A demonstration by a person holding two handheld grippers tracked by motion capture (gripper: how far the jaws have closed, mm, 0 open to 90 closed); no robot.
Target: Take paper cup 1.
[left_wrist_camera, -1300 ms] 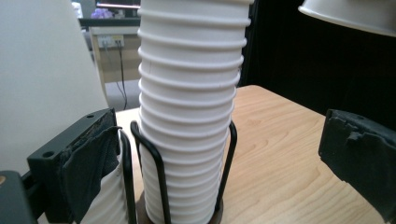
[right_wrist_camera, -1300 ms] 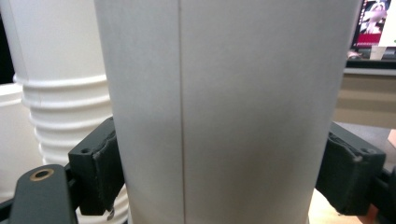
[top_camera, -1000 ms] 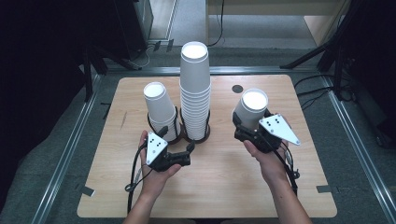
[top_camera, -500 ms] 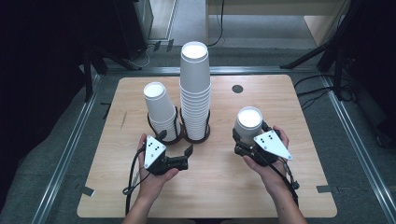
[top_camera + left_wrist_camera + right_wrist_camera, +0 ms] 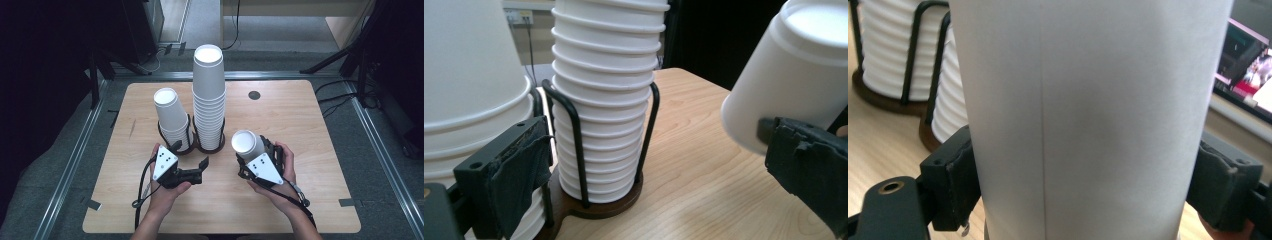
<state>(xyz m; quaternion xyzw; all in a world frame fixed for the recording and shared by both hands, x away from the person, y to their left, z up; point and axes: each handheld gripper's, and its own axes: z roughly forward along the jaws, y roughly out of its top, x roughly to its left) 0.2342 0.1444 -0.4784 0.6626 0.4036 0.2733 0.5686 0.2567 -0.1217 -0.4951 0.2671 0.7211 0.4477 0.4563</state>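
Lowered and drawn back toward the person since a second ago, the single white paper cup (image 5: 247,144) now sits low over the front right part of the light wooden tabletop (image 5: 310,125), upside down and tilted, its closed base facing up and toward the stacks. The right tongs (image 5: 252,150) clamp it from both sides; in the right gripper view the black pads (image 5: 957,177) press against the cup's wall left and right. From the left gripper view the same cup (image 5: 789,75) hangs tilted above the wood, apart from the racks.

Just left of it stands the tall stack of white paper cups (image 5: 208,95) inside a black wire holder on a dark round base (image 5: 207,142). Beside that, touching base to base, a shorter stack of white cups (image 5: 172,120) stands in its own wire holder.

The left tongs (image 5: 192,167) rest near the short stack's foot, gaping wide and gripping nothing, one pad (image 5: 521,175) close against that stack.
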